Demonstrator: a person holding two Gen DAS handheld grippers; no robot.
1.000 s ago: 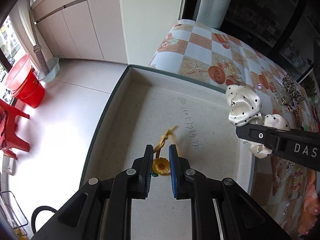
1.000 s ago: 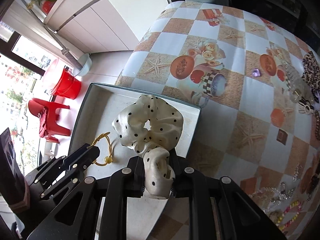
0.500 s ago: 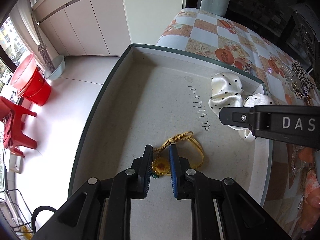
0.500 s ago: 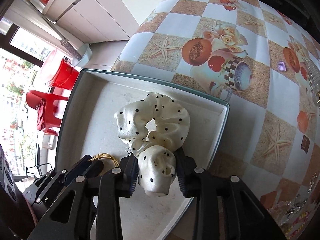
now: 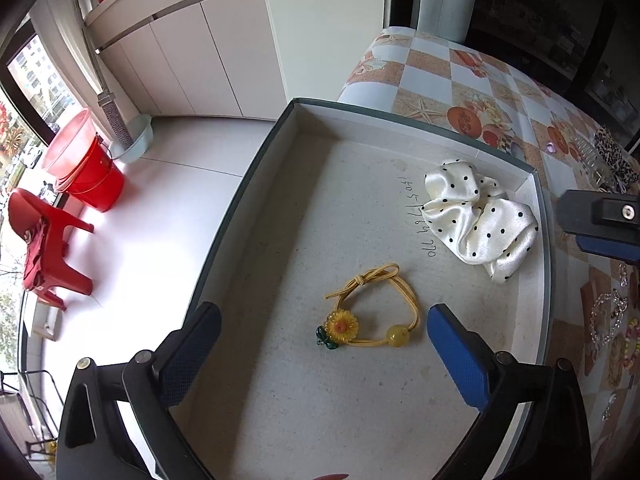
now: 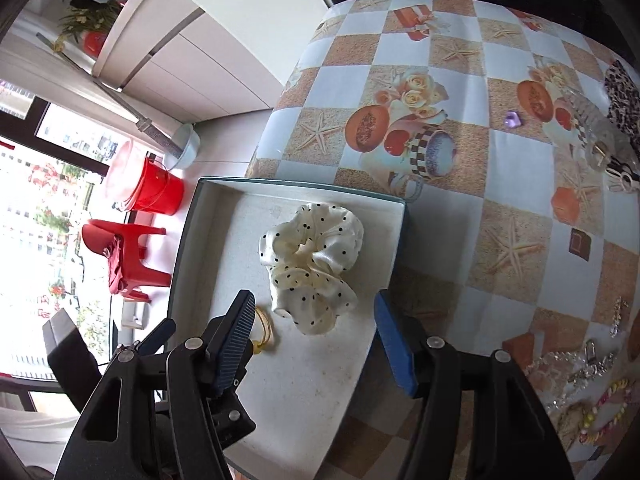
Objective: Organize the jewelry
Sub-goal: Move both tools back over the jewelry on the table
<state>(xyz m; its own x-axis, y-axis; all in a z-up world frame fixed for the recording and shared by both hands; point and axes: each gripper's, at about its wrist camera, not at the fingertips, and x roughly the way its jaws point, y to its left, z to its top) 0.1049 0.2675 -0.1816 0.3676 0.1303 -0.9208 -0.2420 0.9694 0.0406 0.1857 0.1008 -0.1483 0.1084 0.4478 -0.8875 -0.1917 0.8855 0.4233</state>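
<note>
Left wrist view: the yellow sunflower-charm elastic hair tie [image 5: 370,312] is released in the shallow grey cardboard box [image 5: 256,184], between the left gripper [image 5: 324,356]'s just-opened jaws. At two o'clock lies the cream polka-dot satin scrunchie [image 5: 478,216], freed by the right gripper [image 6: 314,338], whose jaws have just been opening. Beaded chains [image 6: 592,392] remain unsorted on the checked tablecloth [image 6: 460,60].

A table under a checked tablecloth [image 6: 472,60] printed with starfish, fruit and roses carries everything. At its corner nearest the white floor sits a shallow open box [image 6: 320,190], dark-rimmed and pale inside. Toward the far edge of the tabletop lie a small purple heart [image 6: 512,119], a clear hair claw [image 6: 596,136] and a leopard-print scrunchie [image 6: 622,96]. Along the near right edge lies a loose cluster of chains and bead bracelets [image 6: 592,384], touching one another.
</note>
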